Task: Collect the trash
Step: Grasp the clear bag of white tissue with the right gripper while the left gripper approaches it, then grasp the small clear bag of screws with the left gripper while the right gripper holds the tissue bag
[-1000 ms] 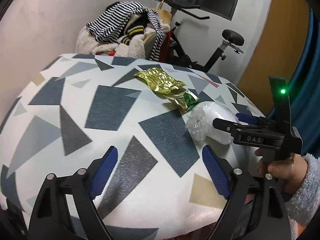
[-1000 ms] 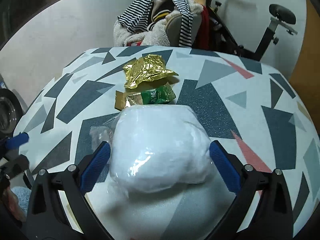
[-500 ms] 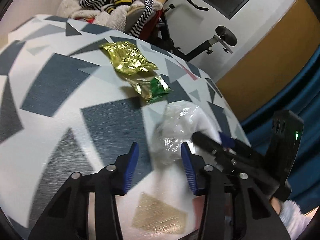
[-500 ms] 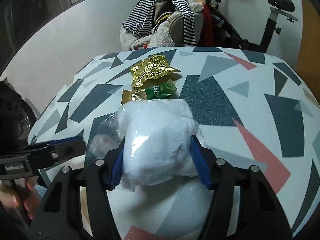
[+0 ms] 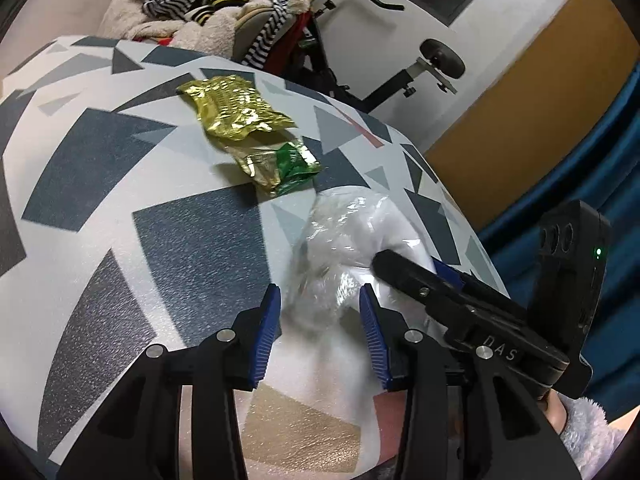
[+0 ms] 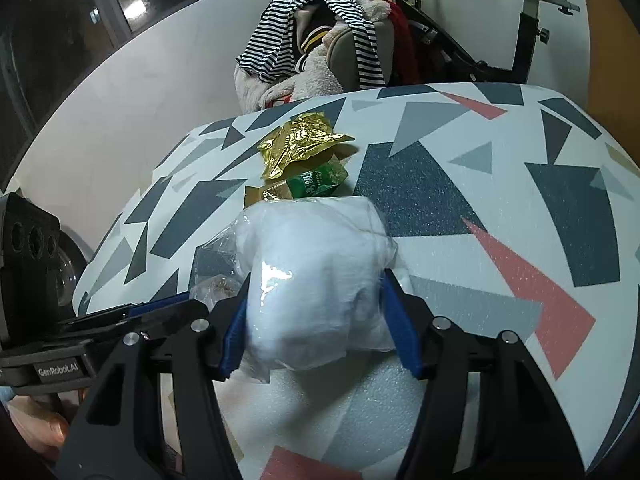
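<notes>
A clear plastic bag (image 5: 360,224) (image 6: 312,256) stuffed with white material lies on the patterned table (image 5: 100,160) (image 6: 480,184). My right gripper (image 6: 316,280) is shut on its bulging white middle, both blue pads pressing in. In the left wrist view that right gripper (image 5: 416,266) reaches in from the right. My left gripper (image 5: 318,296) is shut on the bag's crinkled clear end, and it shows low on the left in the right wrist view (image 6: 180,304). Beyond the bag lie a gold foil wrapper (image 5: 232,108) (image 6: 296,148) and a green-and-gold wrapper (image 5: 280,164) (image 6: 312,186).
Behind the table's far edge stands a chair heaped with striped and fleecy clothes (image 5: 208,4) (image 6: 320,40), and an exercise bike (image 5: 400,72) (image 6: 528,20) beside it. A blue curtain (image 5: 600,160) hangs at the right. A fuzzy sleeve (image 5: 580,420) holds the right gripper.
Both grippers stood open a second ago. The right one has closed on the white bag. The left one swung right toward the bag and closed on its clear end.
</notes>
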